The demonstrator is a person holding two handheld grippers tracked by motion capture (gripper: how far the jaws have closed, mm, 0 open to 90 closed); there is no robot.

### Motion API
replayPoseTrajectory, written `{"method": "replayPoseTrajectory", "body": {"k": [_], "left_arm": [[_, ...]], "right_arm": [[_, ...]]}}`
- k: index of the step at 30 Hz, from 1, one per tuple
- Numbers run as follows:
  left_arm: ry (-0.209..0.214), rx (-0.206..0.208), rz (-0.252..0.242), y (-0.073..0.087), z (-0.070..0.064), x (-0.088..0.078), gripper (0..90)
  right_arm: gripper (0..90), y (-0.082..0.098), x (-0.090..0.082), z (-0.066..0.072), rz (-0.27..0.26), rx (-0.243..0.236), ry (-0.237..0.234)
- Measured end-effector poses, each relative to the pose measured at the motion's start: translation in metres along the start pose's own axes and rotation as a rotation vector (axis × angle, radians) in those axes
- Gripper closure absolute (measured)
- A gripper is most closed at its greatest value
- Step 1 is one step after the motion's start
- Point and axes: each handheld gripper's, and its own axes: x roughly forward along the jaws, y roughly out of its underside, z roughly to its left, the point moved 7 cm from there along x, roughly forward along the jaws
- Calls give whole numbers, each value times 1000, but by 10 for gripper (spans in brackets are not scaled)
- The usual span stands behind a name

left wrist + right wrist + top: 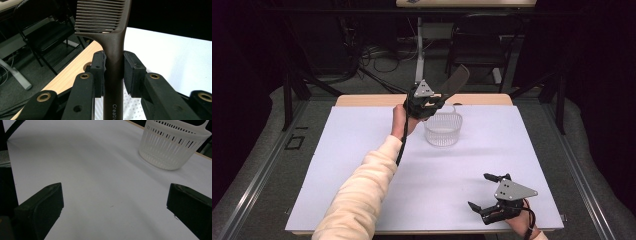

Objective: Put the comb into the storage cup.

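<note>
A dark brown slotted spatula (456,82) is held up at the table's far side, its blade pointing up and to the right. My left gripper (428,101) is shut on its handle (113,67), with both pads pressed against it. Just below and to the right stands a white perforated basket (443,129), which also appears in the right gripper view (172,143). My right gripper (484,192) rests near the table's front right corner, jaws wide apart and nothing between them (115,205).
The white table cover (362,170) is bordered by a wooden strip (362,100) at the far edge. Behind the table are a black folding chair (482,45), a grey table leg (419,55) and cables on the floor.
</note>
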Motion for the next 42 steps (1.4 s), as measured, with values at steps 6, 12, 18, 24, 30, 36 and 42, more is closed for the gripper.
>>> {"method": "replayPoseTrajectory", "body": {"k": [6,12,18,24,30,36,42], "left_arm": [[2,1,-19,0,-1,3,721],[8,-3,-26,1,-3,8,721],[17,1,-22,4,-5,14,721],[30,-1,-34,5,-7,18,721],[39,-11,-39,7,-8,22,722],[46,-25,-43,10,-10,26,722],[60,-16,-36,14,-11,30,722]], "right_arm": [[2,0,0,0,-1,0,0],[2,0,0,0,-1,0,-1],[3,0,0,0,-3,-2,1],[3,0,0,0,-3,-2,0],[3,0,0,0,-6,0,-1],[3,0,-1,0,-5,0,0],[4,0,-1,0,-5,-1,0]]}}
